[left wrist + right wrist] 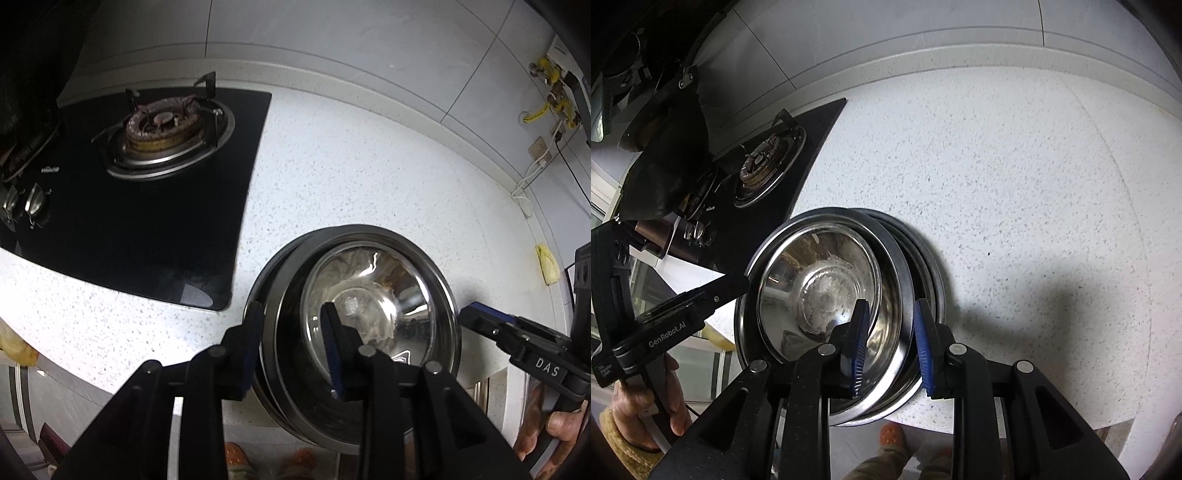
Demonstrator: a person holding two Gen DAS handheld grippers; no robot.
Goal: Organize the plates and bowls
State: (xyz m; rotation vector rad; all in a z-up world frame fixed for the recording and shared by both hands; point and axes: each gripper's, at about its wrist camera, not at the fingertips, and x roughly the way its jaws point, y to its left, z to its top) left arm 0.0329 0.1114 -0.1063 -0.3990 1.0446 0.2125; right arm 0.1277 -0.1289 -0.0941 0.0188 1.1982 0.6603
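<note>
Stainless steel, round and shiny, the stack of plates [354,314] with a bowl [820,291] nested on top sits at the front edge of the speckled white countertop [332,177], partly overhanging it. The left gripper [291,347] and right gripper [892,343] each straddle a rim, jaws slightly parted, not pinching. I judge a snagged rim could tip the overhanging stack off the edge.
</note>
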